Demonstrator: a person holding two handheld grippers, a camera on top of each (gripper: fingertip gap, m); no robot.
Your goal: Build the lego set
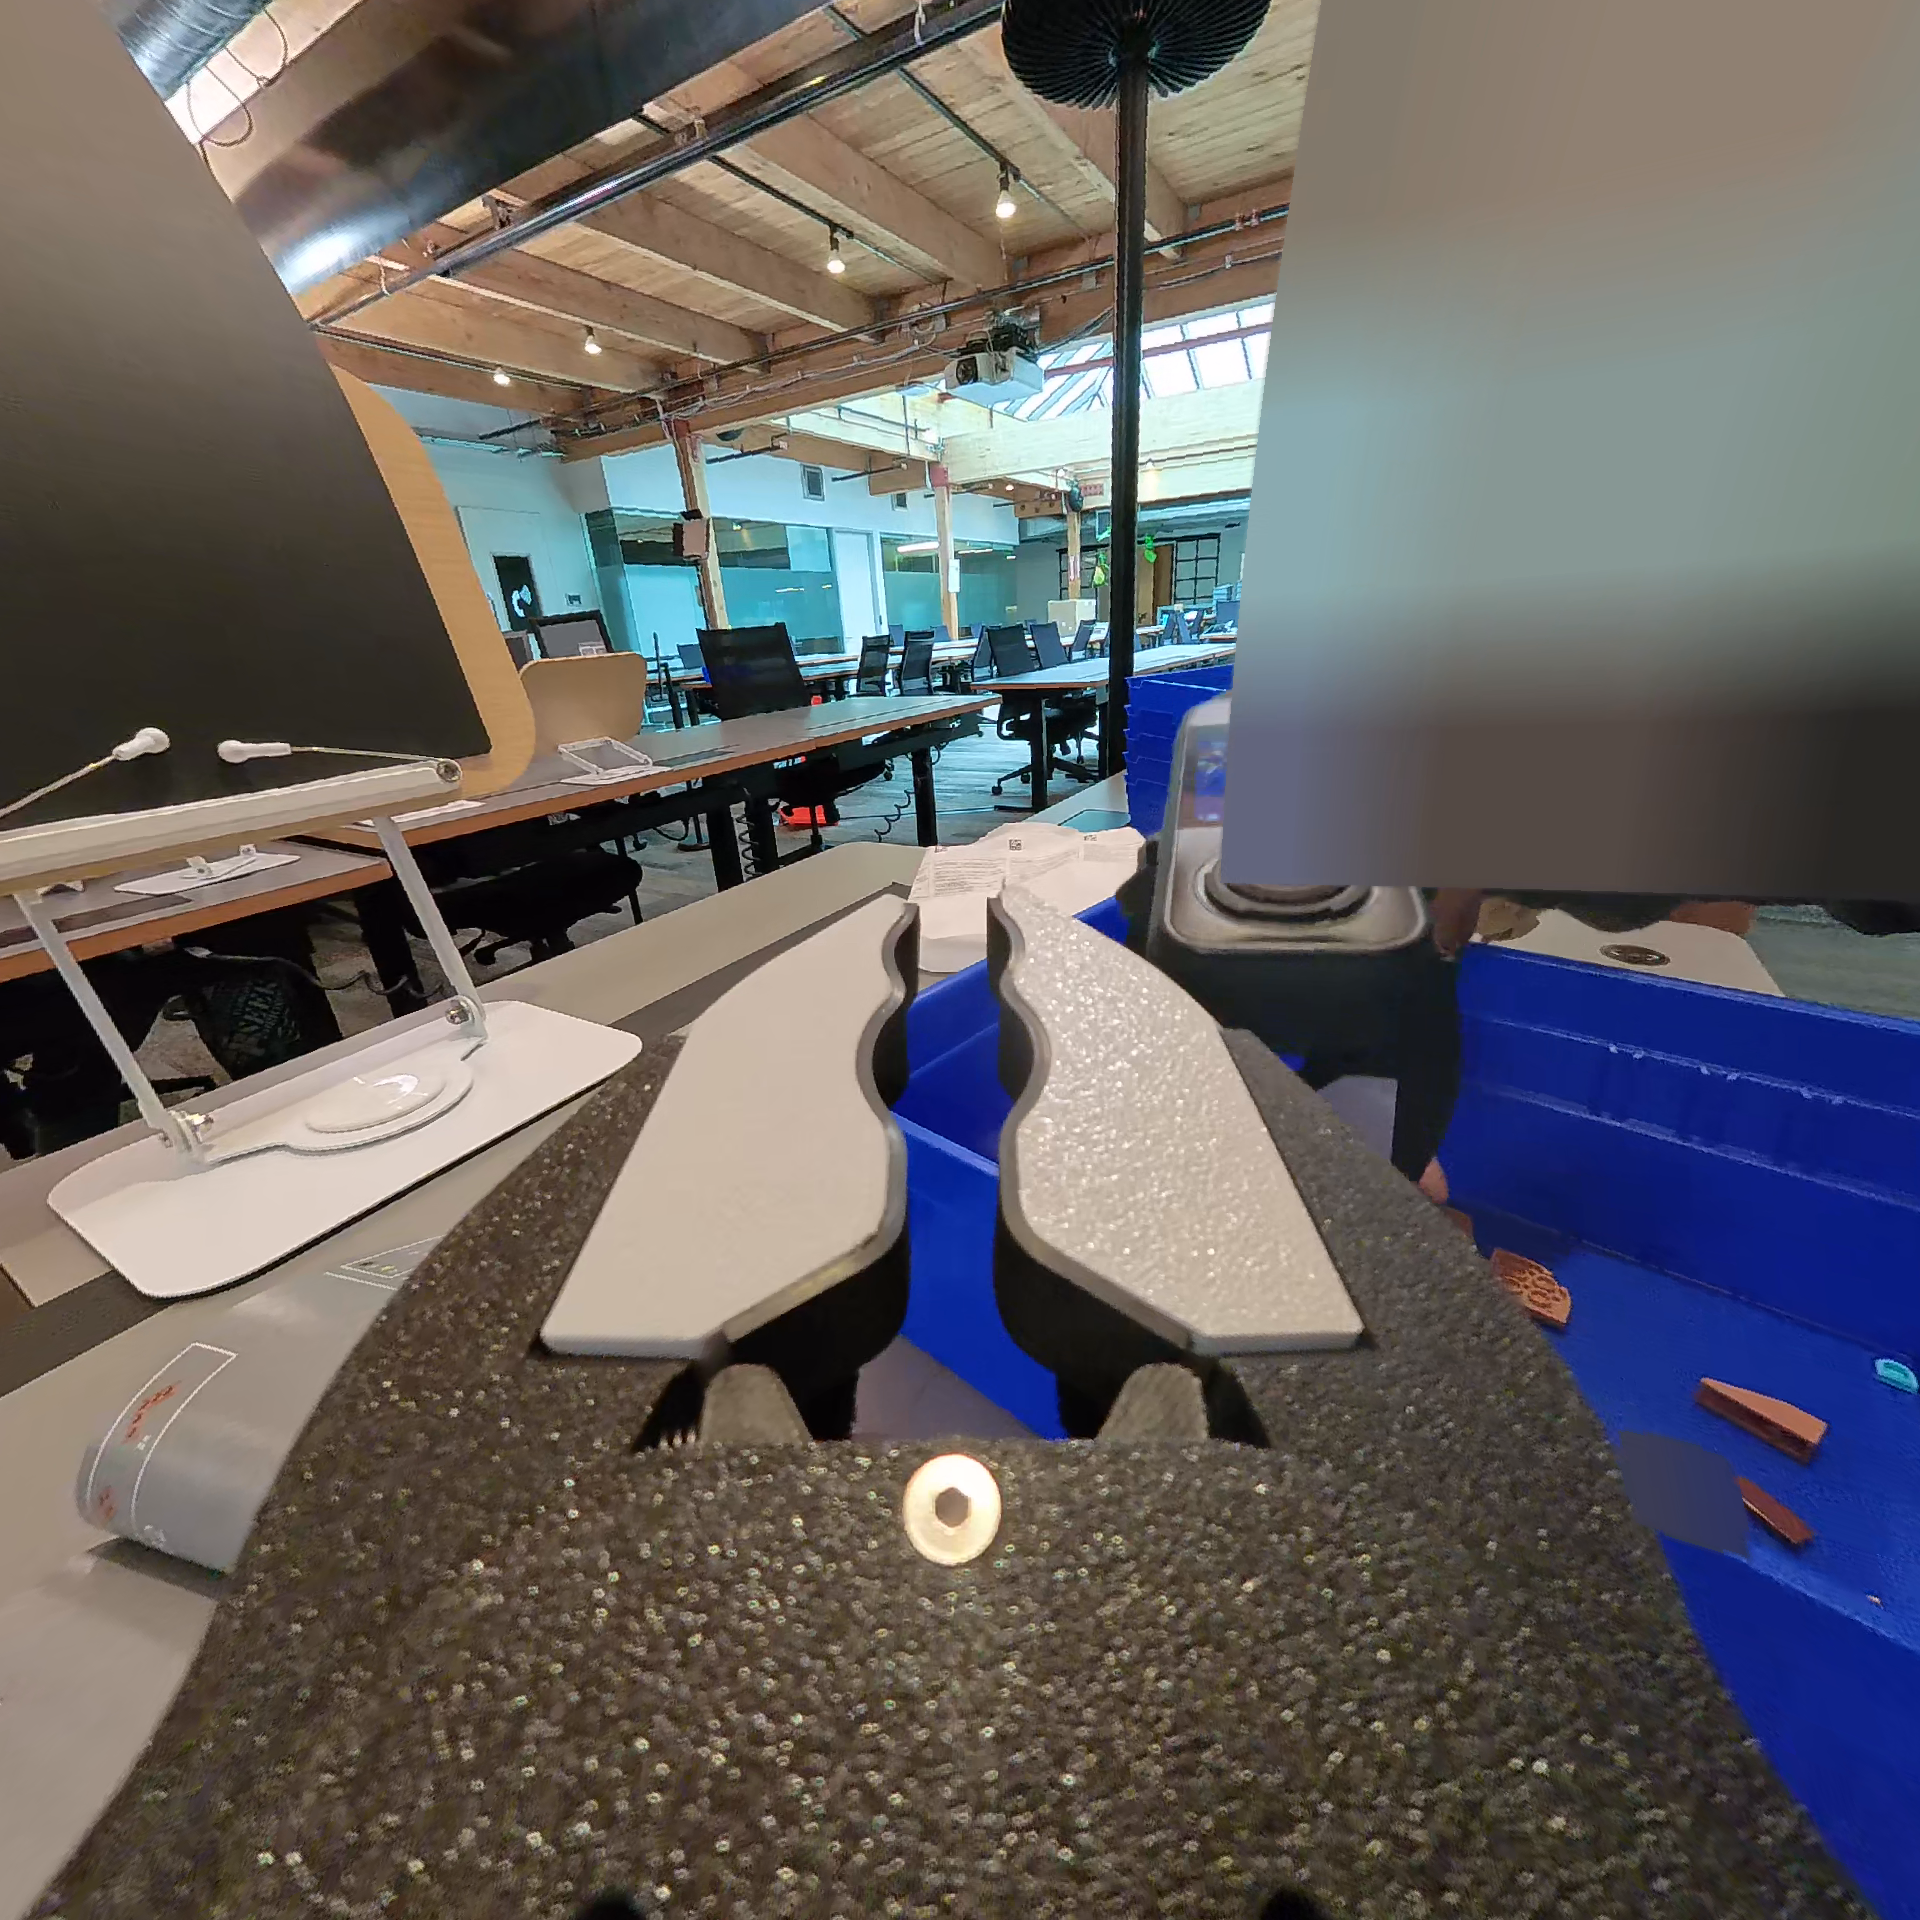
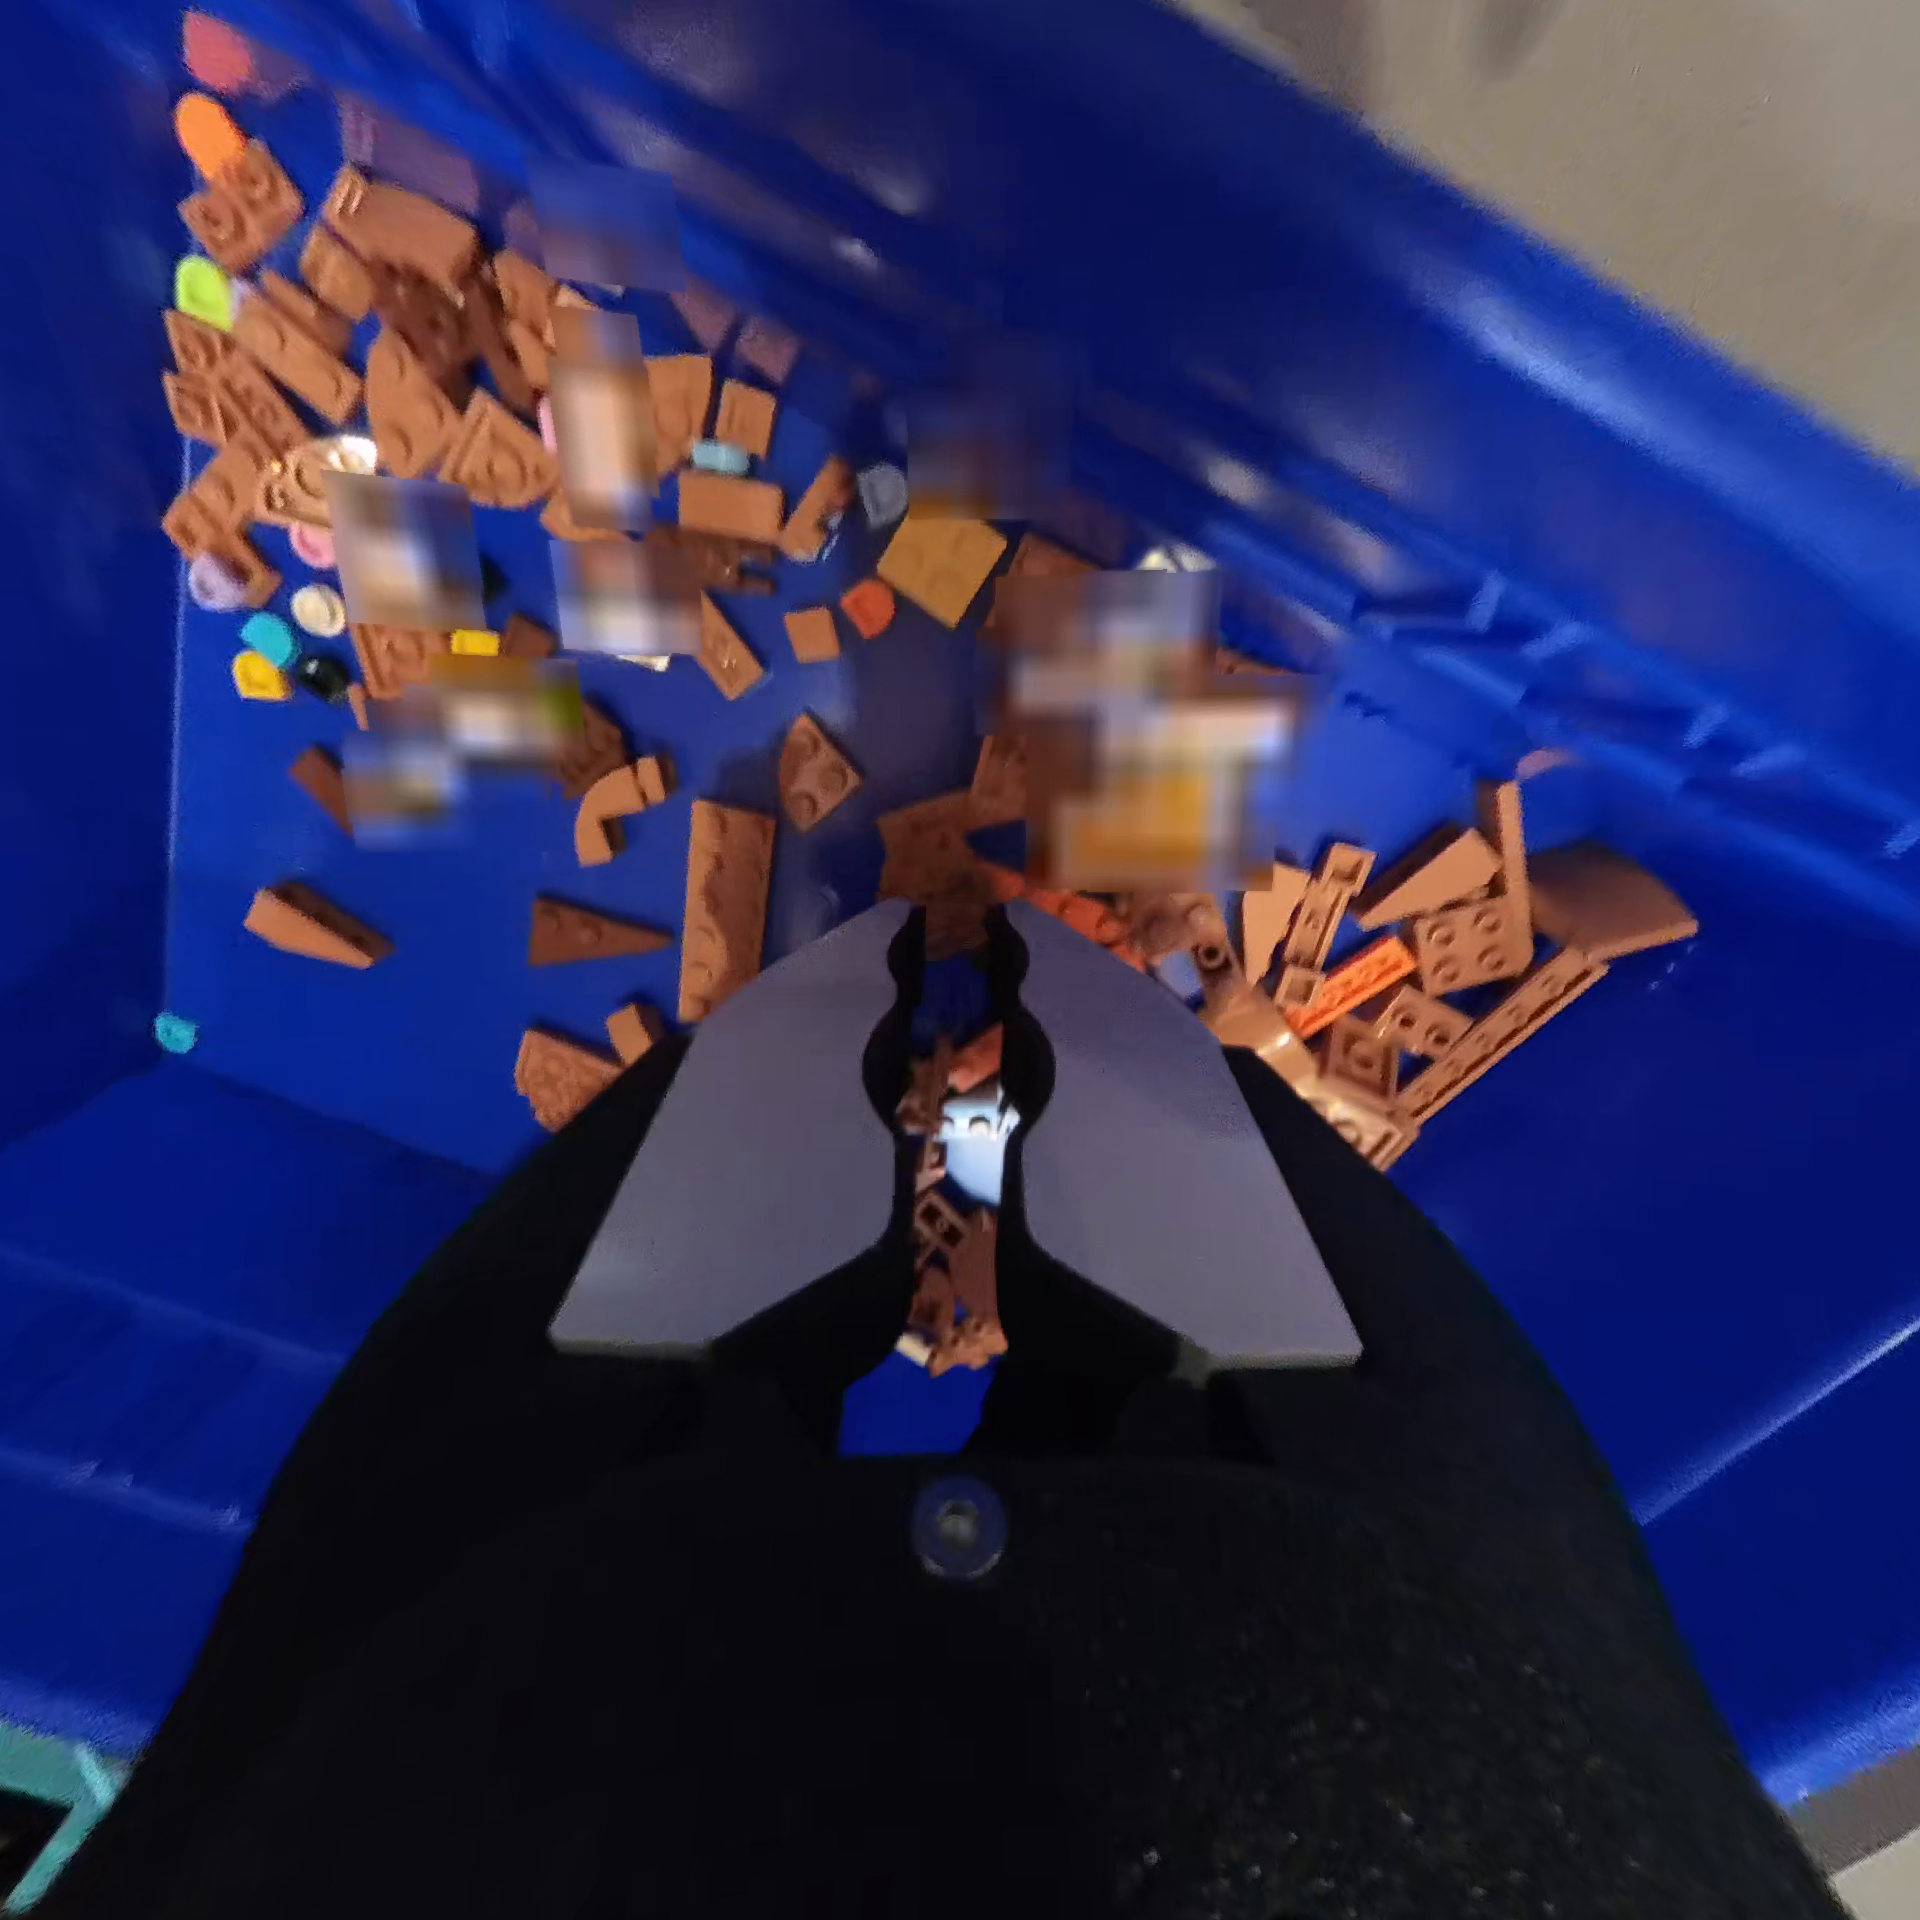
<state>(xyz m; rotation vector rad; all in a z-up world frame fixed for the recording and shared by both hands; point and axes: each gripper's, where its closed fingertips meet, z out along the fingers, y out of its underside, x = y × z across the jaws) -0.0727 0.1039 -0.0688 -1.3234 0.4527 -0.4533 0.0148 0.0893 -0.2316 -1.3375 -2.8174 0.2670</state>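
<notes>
Currently, step: picking bricks from the blue bin point(image 2: 1558, 436).
Right gripper point(image 2: 954, 925): narrowly parted, empty, over brown pieces point(image 2: 727, 914).
Left gripper point(image 1: 951, 914): parted, idle, empty.
Next: close on one piece.

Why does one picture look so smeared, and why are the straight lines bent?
Right wrist view: motion blur smears the blue bin wall and the bricks; the right gripper stays fairly sharp but dark, in shadow. Left wrist view: sharper and evenly lit, though the wide-angle lens bows the ceiling beams; the left gripper looks crisp.
</notes>
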